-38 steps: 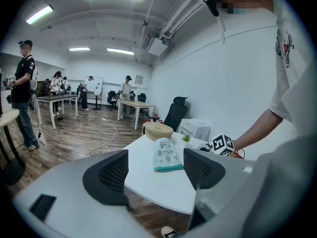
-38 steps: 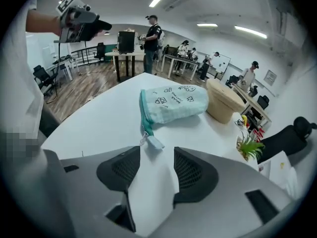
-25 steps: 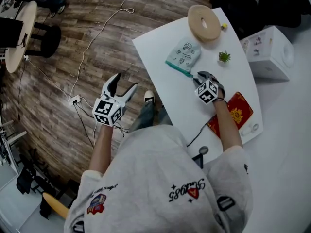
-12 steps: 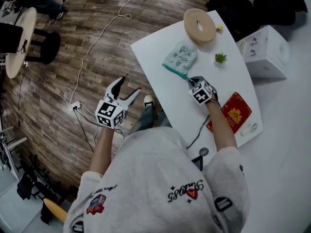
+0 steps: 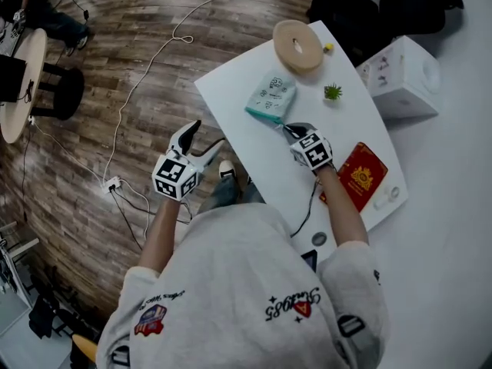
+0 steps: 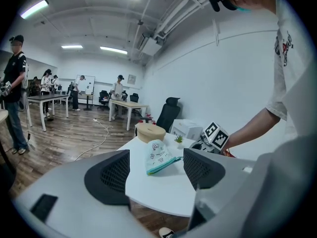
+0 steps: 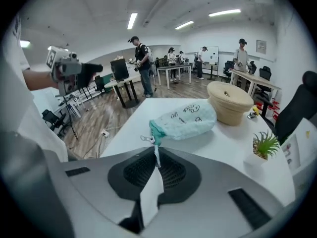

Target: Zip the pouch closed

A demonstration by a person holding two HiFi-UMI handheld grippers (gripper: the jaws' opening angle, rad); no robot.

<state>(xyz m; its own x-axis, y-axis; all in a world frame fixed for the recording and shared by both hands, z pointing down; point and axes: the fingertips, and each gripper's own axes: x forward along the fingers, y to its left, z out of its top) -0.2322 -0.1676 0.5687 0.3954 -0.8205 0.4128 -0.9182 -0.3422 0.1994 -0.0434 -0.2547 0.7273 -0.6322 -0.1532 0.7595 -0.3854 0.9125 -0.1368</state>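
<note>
A mint pouch (image 5: 270,97) with a teal zipper edge lies on the white table (image 5: 254,160); it also shows in both gripper views, pouch (image 6: 157,156) and pouch (image 7: 185,119). My right gripper (image 5: 289,130) sits at its near corner. Its jaws have just been closing and now pinch a white tag (image 7: 150,192) that hangs from the zipper end, right gripper (image 7: 156,166). My left gripper (image 5: 204,138) hovers open over the floor, left of the table. In its own view the left gripper (image 6: 154,170) has nothing between its jaws and looks across at the pouch.
Beyond the pouch stand a round wooden box (image 5: 297,44) and a small potted plant (image 5: 332,93). A red booklet (image 5: 358,177) lies near the table's right edge, by a white box (image 5: 400,79). A cable (image 5: 146,68) runs across the wooden floor. People stand far off.
The right gripper's jaws went from open beside the pouch's corner to shut on the white tag, and it lifted slightly. The left gripper drifted a little toward the table.
</note>
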